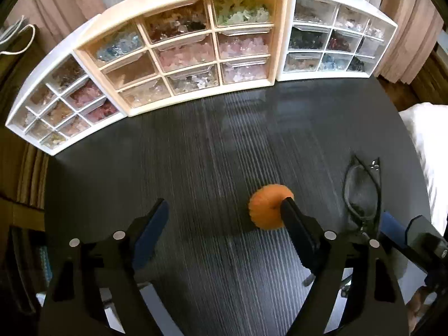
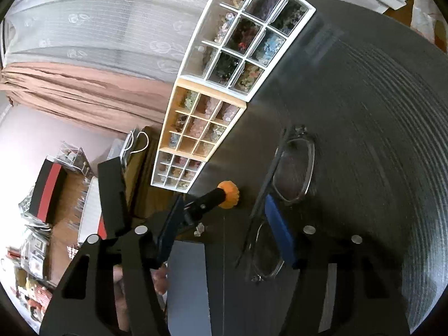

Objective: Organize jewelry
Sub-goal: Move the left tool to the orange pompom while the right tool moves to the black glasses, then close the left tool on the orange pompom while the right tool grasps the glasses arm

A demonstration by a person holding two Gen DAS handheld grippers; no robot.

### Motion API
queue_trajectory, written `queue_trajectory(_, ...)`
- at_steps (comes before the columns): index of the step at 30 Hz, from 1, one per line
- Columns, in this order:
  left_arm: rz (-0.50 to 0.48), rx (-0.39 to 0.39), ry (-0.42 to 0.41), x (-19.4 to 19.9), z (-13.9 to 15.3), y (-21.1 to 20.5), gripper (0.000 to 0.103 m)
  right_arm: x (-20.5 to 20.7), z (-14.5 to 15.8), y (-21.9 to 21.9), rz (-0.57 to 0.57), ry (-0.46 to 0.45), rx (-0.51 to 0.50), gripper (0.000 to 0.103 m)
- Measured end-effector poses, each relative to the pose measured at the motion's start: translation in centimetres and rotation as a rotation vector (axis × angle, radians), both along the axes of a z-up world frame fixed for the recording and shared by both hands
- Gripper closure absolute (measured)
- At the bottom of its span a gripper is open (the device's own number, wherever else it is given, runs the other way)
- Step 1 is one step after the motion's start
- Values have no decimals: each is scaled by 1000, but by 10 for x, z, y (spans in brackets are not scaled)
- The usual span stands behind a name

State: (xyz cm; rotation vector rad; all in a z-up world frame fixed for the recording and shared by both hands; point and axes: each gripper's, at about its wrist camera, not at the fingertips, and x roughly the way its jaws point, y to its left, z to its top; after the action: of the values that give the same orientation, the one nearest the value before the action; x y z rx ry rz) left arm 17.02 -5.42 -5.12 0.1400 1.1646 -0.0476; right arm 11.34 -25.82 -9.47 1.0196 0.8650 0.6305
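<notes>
Three nine-drawer bead cabinets [image 1: 193,44] line the frame's top; one orange bracelet [image 1: 266,207] and one pair of glasses [image 1: 362,193] lie below, left gripper [image 1: 224,212] and right gripper [image 2: 224,212] both wide open.

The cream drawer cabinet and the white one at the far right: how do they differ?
The cream cabinet has a yellowish frame; the white cabinet is white-framed. The cream one mostly holds pale pink, green and blue pieces; the white one holds several dark lots. Both have nine clear drawers, all shut.

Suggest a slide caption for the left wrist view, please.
Open left tongs hover over the dark table, an orange ring by one finger, facing three bead drawer cabinets.
</notes>
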Motion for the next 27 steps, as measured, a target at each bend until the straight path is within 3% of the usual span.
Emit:
queue_trajectory(6,-5,-6,15,10,0,0,28,4,1,6,1,-5,-35,47)
queue_trajectory(10,-56,48,7,14,-1,-12,28,5,6,13,6,12,-165,49)
queue_trajectory(12,-65,28,32,16,-4,-16,29,6,8,18,2,17,-237,50)
queue_trajectory(15,-67,15,62,19,-14,-17,30,8,9,22,14,15,-295,61)
queue_trajectory(17,-60,2,47,18,-16,-15,38,9,8,24,27,10,-324,76)
queue_trajectory(21,-42,-54,57,19,-14,-8,70,11,5,26,36,24,-347,89)
queue_trajectory(27,-44,-67,44,19,-13,-4,72,11,7,25,35,17,-339,94)
